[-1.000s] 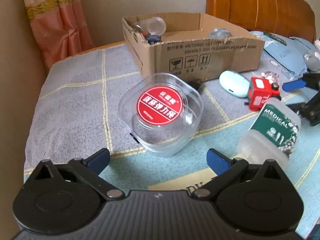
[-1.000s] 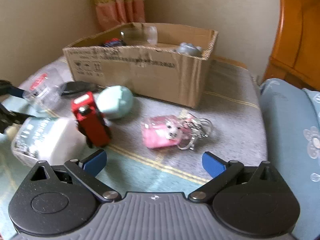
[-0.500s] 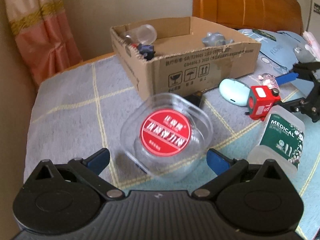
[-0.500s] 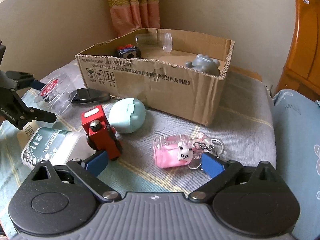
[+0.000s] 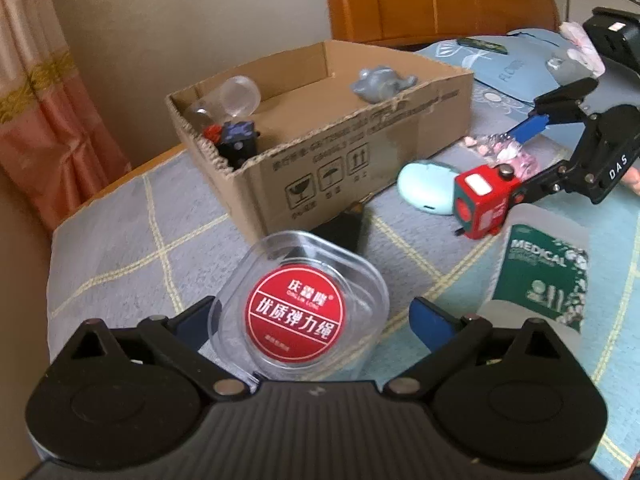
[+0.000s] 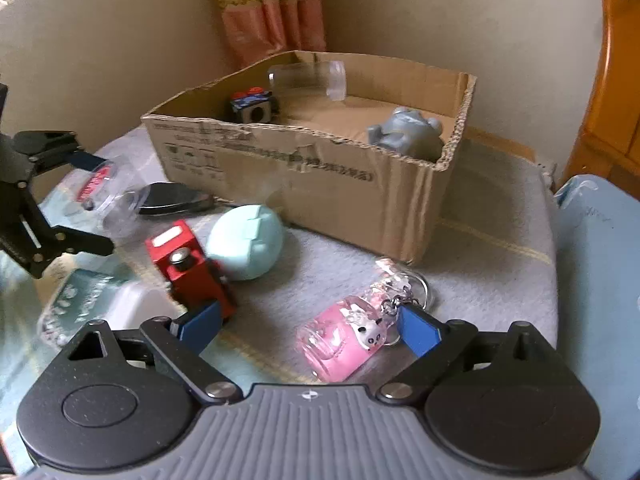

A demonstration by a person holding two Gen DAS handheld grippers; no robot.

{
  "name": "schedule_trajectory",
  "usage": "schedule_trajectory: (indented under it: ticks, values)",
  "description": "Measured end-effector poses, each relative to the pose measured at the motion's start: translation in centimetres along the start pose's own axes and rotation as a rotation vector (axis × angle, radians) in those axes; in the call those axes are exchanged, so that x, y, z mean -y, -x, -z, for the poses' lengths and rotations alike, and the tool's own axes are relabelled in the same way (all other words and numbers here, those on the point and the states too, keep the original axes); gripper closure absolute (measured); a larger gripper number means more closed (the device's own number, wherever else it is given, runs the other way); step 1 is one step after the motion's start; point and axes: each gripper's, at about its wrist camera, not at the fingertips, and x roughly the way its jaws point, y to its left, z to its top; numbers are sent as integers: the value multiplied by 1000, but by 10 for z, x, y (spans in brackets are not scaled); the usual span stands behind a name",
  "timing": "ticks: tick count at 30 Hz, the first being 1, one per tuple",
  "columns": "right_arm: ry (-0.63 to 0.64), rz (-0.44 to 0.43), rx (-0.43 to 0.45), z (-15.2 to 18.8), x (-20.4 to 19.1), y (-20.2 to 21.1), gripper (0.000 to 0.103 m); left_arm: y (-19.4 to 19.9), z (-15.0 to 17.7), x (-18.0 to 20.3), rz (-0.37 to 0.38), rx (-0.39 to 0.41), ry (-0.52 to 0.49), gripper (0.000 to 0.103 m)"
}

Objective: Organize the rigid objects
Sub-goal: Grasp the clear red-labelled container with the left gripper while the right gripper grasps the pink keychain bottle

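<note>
Clear plastic case [image 5: 304, 312]: rounded-square box with a round red label, lying on the bedspread near the left gripper; cardboard box [image 5: 320, 152] just beyond it
Left gripper [image 5: 316, 320]: fingers spread and have just been closing in; case sits between the blue pads; left pad looks at its wall, right pad shows a gap, so no pinch yet
Right gripper [image 6: 308, 328]: fingers spread, also just been narrowing; pink keychain bottle [image 6: 344, 340] between them; right pad is at the key ring, left pad clear of it; not gripped
Case handling: likely light, stiff, thin-walled; glossy so slippery; may flex or crack if squeezed hard; take it across two opposite flat sides, low on the wall, not the corners
Keychain handling: small smooth cylinder, could roll; ring and chain dangle; grip the body
Others: red toy [image 6: 188, 268] blocky; mint egg-shaped case [image 6: 244, 240] smooth; white medical bottle [image 5: 540, 276] lying down
Bedspread [image 5: 120, 240]: soft woven cloth; gives underneath
</note>
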Motion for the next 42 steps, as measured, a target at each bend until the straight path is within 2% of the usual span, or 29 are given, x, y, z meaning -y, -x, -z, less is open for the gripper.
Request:
schedule_trajectory:
  ticks: [5, 10, 14, 17, 24, 30, 33, 37, 40, 42]
  values:
    - [0, -84, -29, 3, -4, 10, 7, 6, 2, 1, 32, -11, -14, 5]
    - [60, -40, -5, -7, -3, 18, 7, 7, 4, 3, 35, -24, -44, 9]
    - [98, -86, -1, -18, -2, 11, 7, 5, 2, 2, 40, -29, -43, 9]
    - [100, -129, -34, -21, 0, 1, 7, 4, 0, 4, 40, -27, -49, 9]
    - [73, -161, -77, -7, 2, 10, 7, 6, 0, 5, 53, -34, -93, 9]
    - [106, -54, -78, -8, -3, 5, 20, -3, -6, 8, 52, -50, -165, 9]
    - [90, -19, -83, -11, -4, 0, 22, -6, -10, 8, 47, -48, -169, 14]
    - [74, 41, -95, -13, -12, -3, 28, -7, -11, 9, 58, -36, -171, 15]
    - [86, 118, -114, -15, -23, -5, 38, -8, -11, 10, 56, -35, -176, 16]
    - [79, 130, -123, -15, -26, -5, 39, -9, -11, 9, 59, -35, -175, 23]
